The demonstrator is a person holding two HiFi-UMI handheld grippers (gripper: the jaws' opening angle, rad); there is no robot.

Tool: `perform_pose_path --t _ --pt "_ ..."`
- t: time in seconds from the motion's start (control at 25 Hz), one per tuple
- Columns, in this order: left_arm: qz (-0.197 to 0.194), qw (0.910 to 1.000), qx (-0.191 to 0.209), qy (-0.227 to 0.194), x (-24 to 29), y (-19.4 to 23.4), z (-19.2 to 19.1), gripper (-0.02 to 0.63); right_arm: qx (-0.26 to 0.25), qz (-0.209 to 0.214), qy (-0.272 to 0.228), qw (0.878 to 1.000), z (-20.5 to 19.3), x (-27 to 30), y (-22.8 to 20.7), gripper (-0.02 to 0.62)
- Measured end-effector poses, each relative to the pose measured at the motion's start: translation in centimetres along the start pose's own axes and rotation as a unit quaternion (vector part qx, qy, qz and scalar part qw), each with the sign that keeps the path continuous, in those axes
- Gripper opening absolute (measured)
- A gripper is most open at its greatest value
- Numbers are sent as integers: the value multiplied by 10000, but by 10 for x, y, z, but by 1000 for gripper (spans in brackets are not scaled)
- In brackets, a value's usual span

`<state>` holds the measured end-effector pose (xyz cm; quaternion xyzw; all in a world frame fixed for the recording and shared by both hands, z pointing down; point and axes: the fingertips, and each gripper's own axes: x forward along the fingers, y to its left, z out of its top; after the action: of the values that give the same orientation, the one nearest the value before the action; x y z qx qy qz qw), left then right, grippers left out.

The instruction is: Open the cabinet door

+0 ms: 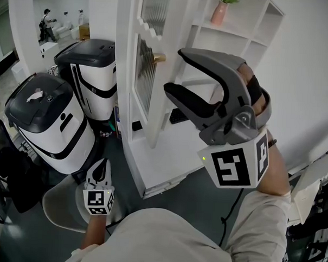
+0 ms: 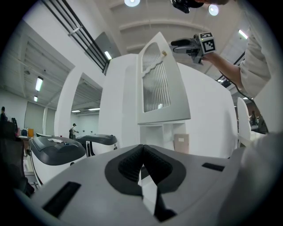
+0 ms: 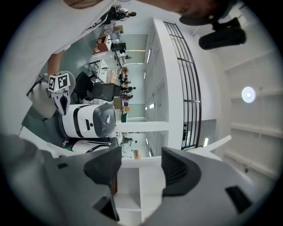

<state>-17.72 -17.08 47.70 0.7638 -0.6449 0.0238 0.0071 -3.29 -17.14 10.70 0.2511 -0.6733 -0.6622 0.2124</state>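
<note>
The white cabinet [image 1: 168, 160] stands with its ribbed-glass door [image 1: 147, 73] swung out towards me. A brass handle [image 1: 159, 58] sits on the door's edge. My right gripper [image 1: 173, 71] is level just right of that handle, open, with nothing between its pads. In the right gripper view the handle [image 3: 136, 154] shows small beyond the gap of the right gripper [image 3: 140, 167]. My left gripper [image 1: 98, 172] hangs low at the lower left, away from the cabinet. It is shut [image 2: 142, 152] and empty. From there the door [image 2: 161, 84] and the right gripper [image 2: 194, 44] show up high.
Two black-and-white machines [image 1: 50, 117] [image 1: 93, 65] stand left of the cabinet. A pink vase [image 1: 219, 13] sits on the open shelves at the back right. A dark item [image 1: 178, 116] lies inside the cabinet. A pale round seat [image 1: 60, 207] is by my left hand.
</note>
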Motion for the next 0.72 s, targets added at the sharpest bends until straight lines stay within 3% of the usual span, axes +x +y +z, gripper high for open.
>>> perform_pose_path --t 0.72 --pt "-132 9999 82 5 11 -14 5 0 454 -171 -15 9988 -25 -36 -12 272"
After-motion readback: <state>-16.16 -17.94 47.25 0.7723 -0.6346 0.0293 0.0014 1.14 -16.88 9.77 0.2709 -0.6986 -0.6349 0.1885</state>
